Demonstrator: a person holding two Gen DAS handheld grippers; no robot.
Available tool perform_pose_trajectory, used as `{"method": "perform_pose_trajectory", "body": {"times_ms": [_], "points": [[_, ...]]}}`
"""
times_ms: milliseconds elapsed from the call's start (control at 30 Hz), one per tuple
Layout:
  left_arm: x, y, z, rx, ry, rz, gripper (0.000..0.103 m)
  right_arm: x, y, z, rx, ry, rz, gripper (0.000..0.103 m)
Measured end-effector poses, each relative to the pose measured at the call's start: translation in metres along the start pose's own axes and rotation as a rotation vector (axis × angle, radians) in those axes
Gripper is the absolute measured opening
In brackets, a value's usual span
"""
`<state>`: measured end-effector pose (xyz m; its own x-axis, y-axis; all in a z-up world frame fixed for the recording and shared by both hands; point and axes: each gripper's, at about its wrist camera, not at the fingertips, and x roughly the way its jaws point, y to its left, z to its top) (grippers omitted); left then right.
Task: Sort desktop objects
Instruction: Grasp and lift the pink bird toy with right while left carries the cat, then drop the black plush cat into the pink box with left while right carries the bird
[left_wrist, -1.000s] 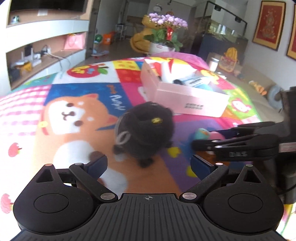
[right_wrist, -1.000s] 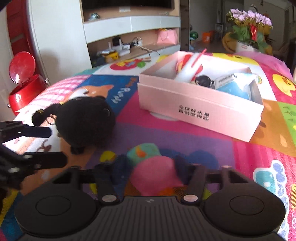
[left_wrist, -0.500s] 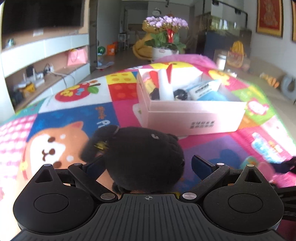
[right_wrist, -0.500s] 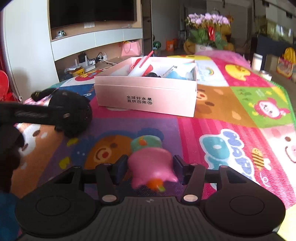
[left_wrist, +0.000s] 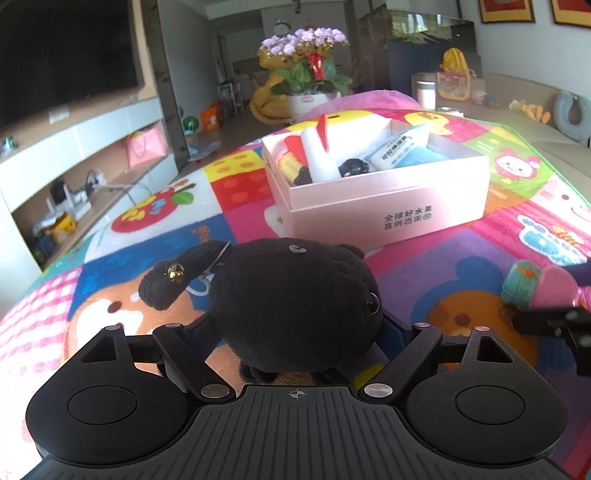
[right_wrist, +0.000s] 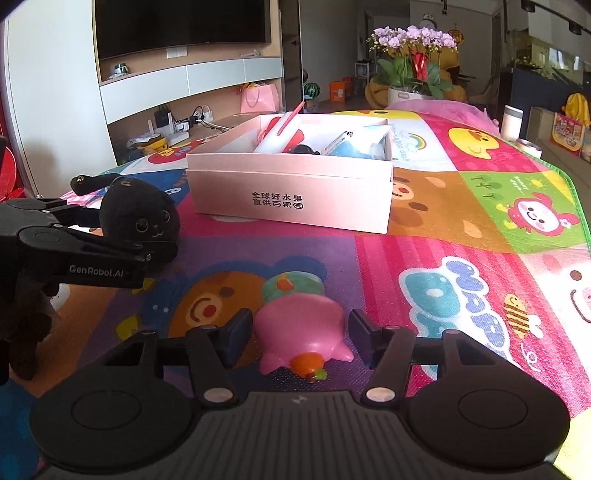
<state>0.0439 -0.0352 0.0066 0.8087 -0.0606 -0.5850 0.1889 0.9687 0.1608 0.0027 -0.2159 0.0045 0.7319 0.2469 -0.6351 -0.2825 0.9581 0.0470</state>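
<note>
Black plush cat (left_wrist: 295, 306) sits between the closing left gripper (left_wrist: 295, 332), tilted downward.

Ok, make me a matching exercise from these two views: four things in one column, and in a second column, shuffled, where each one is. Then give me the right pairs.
Things:
1. black plush toy
2. pink pig toy
3. pink box
4. potted flowers

Places:
A. on the mat, behind both toys, with small items inside
B. between the fingers of the right hand-held gripper
C. in the background, beyond the far end of the mat
D. between the fingers of the left hand-held gripper, whose jaws are closing

Pairs: 1-D, 2-B, 3-A, 4-C
</note>
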Motion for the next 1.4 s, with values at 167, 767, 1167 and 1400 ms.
{"method": "perform_pose_trajectory", "body": {"times_ms": [167,767,1167,1400], "points": [[-0.021,-0.006,-0.002,0.023,-0.028,-0.027,0.089,-0.003,0.001,0.001,-0.009,0.009,-0.022,0.050],[-0.054,-0.010,0.125,-0.028,-0.418,-0.221,0.095,-0.140,-0.023,0.115,0.005,-0.514,-0.185,0.049],[-0.009,0.009,0.071,-0.115,-0.187,-0.222,0.102,-0.103,-0.045,0.136,0.051,-0.430,-0.195,0.049],[-0.028,0.046,0.022,-0.198,-0.167,-0.170,0.102,-0.068,-0.032,0.165,0.044,-0.369,-0.098,0.049]]}}
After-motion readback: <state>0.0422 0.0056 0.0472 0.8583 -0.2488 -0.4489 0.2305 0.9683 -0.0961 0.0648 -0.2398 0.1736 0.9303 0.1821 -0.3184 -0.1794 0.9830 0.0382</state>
